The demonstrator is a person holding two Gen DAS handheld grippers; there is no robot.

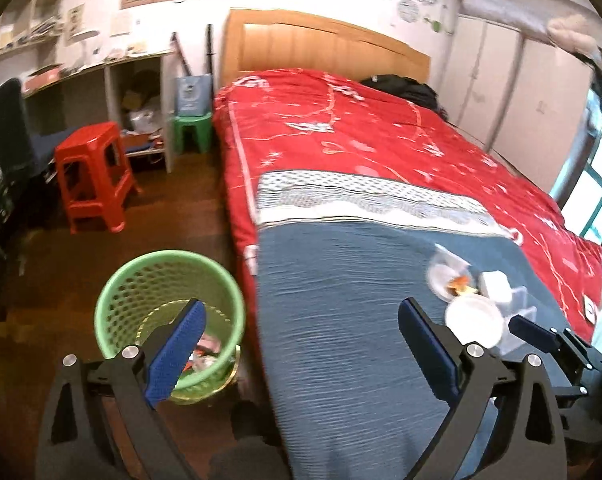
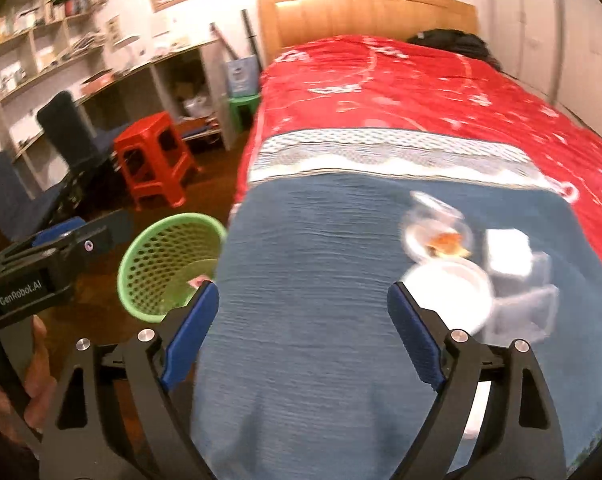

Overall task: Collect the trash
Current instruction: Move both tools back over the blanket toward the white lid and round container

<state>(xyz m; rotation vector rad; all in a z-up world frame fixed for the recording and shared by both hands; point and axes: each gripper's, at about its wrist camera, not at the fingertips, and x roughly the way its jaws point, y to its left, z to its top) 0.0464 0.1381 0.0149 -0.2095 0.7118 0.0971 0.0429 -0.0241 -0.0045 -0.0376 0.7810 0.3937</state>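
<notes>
Both tools are up over the foot of the bed, and nothing is in either of them. The left hand-held gripper has its blue pads spread wide and bare, one finger hanging over the green basket on the wooden floor just beside the bed. Down inside that basket there is already some crumpled rubbish (wrappers, by the look of it, though it is too blurred to say more).

Over to the right hand-held gripper: jaws wide apart as well, empty, poised above the blue blanket. The trash sits on that blanket, ahead and to the right of it: a white paper plate nearest the right finger, a clear plastic container with orange food scraps just behind it, touching or overlapping the plate's edge, and a white box beside them with a clear plastic piece against it. The left tool shows at the left edge of the right view, near the basket.

Further back, a red stool and a small green stool stand by the shelves.
</notes>
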